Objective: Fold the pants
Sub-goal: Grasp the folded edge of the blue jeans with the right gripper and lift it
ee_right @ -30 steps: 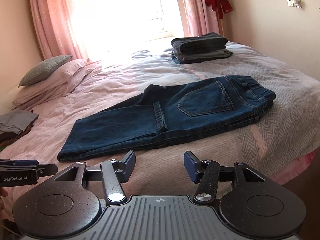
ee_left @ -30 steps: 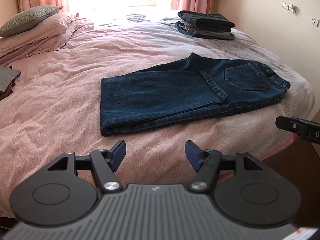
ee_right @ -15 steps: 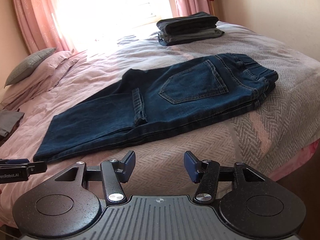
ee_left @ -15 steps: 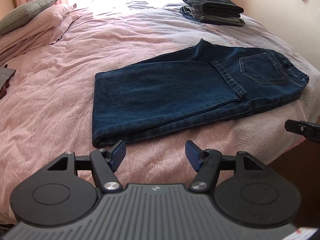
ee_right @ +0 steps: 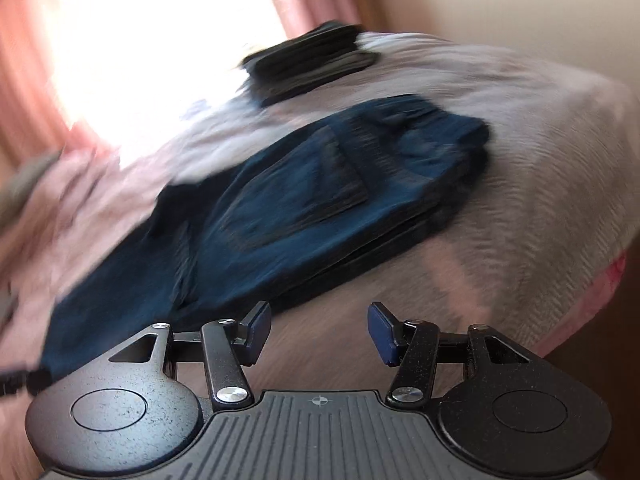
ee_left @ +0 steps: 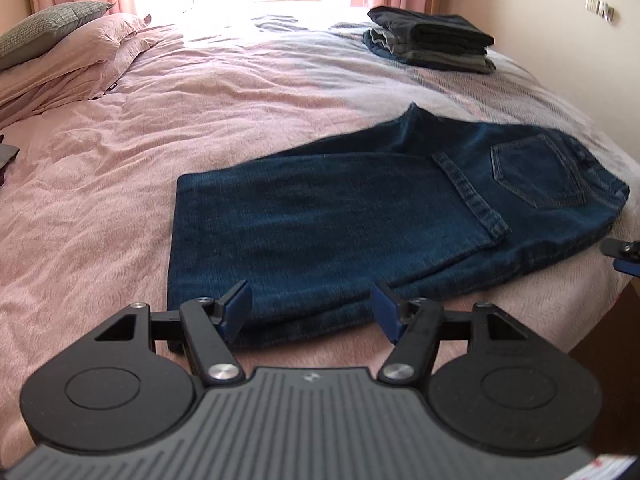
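Note:
Dark blue jeans lie flat on the pink bed, folded lengthwise, hems to the left and waist with a back pocket to the right. My left gripper is open just above the near hem edge, with nothing between its fingers. In the blurred right wrist view the same jeans stretch diagonally, and my right gripper is open over the bedspread just short of their near edge. The right gripper's tip shows at the far right of the left wrist view, beside the waist.
A stack of folded dark pants sits at the bed's far right corner. Pillows lie at the far left. A wall runs along the right side, and the bed's near edge drops off at lower right.
Both grippers have moved forward and down toward the jeans. The left now reaches the hem edge. The right wrist view has tilted and is blurred by motion.

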The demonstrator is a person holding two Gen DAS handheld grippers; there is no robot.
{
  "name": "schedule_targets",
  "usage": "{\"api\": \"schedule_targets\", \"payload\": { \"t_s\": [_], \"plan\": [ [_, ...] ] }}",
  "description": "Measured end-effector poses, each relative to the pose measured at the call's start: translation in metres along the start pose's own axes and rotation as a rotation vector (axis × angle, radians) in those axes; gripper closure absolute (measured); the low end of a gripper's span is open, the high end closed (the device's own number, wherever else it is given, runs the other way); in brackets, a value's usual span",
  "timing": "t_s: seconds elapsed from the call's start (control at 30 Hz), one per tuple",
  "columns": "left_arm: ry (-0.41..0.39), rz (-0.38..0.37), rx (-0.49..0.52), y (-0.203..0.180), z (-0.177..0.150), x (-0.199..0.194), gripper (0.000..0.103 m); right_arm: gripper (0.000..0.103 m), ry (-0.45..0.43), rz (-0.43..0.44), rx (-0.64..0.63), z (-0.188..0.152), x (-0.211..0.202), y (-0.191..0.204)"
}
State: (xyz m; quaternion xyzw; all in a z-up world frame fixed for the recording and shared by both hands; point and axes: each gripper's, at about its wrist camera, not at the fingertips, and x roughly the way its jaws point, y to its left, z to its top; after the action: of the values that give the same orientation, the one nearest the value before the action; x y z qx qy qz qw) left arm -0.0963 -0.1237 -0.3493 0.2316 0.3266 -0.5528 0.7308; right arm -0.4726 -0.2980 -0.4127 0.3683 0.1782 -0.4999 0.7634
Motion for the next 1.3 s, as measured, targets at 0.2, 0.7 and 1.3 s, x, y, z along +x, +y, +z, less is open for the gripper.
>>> {"api": "schedule_targets", "payload": {
  "t_s": [0.2, 0.7, 1.3],
  "plan": [
    [-0.031, 0.014, -0.048, 0.022, 0.009, 0.017, 0.045, 0.052, -0.117, 0.118, 0.421, 0.026, 0.012, -0.094],
    [-0.033, -0.005, -0.114, 0.05, -0.002, 0.042, 0.05, 0.076, -0.182, 0.255, 0.567, 0.03, 0.038, -0.141],
    [-0.048, -0.033, -0.089, 0.056, -0.006, 0.043, 0.05, 0.07, -0.182, 0.324, 0.671, 0.027, 0.056, -0.15]
  ]
}}
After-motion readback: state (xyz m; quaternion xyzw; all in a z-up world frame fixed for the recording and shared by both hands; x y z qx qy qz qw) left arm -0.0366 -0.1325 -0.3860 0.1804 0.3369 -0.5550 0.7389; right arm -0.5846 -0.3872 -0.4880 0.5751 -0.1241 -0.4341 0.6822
